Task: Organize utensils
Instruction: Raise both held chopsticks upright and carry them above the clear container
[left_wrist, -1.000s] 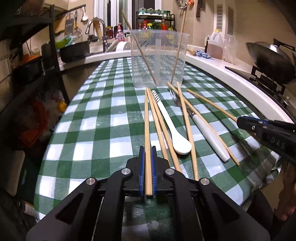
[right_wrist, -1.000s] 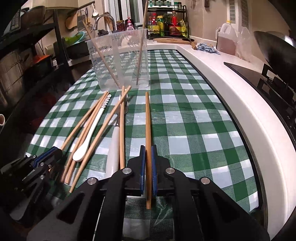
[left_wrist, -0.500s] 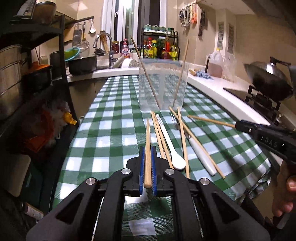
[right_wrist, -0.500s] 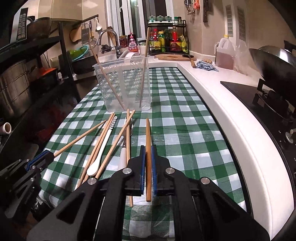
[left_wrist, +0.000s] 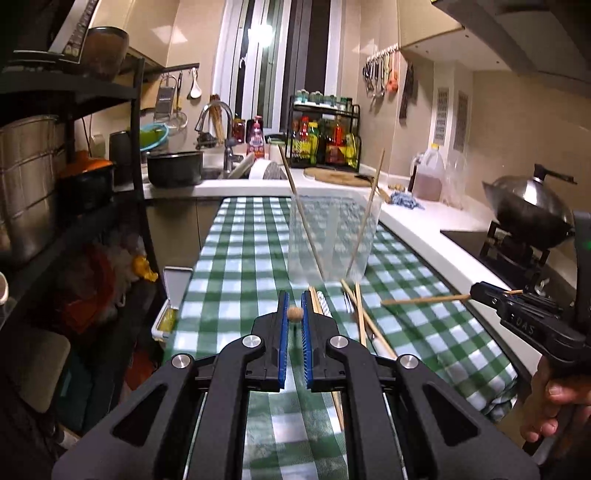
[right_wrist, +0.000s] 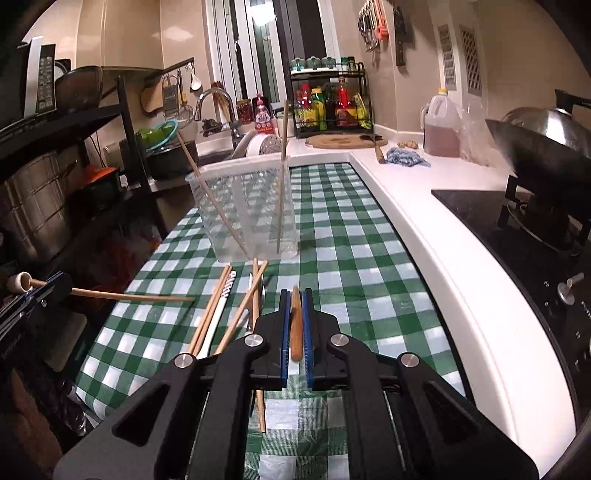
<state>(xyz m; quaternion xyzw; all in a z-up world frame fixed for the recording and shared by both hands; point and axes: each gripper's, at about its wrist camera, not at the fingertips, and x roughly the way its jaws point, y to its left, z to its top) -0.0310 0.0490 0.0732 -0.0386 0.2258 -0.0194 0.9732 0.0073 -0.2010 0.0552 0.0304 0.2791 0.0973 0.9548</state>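
Note:
My left gripper (left_wrist: 294, 314) is shut on a wooden chopstick (left_wrist: 295, 314), seen end-on, lifted above the table. My right gripper (right_wrist: 295, 321) is shut on another wooden chopstick (right_wrist: 296, 325), also lifted. Each gripper shows in the other's view: the right gripper (left_wrist: 480, 290) with its chopstick (left_wrist: 424, 299), the left gripper (right_wrist: 55, 290) with its chopstick (right_wrist: 129, 296). A clear plastic holder (left_wrist: 334, 236) (right_wrist: 247, 210) stands ahead with two chopsticks leaning inside. Several chopsticks (right_wrist: 240, 314), a white spoon (right_wrist: 218, 317) and a fork lie on the checked cloth before it.
The green checked tablecloth (right_wrist: 343, 251) covers a narrow table. A white counter (right_wrist: 443, 236) with a stove and wok (right_wrist: 546, 155) runs along the right. A black shelf rack (left_wrist: 74, 184) stands left. A sink and spice rack (left_wrist: 325, 140) are at the back.
Both grippers have risen off the table with their chopsticks and tilted up; the chopsticks now point forward towards the holder, clear of the cloth.

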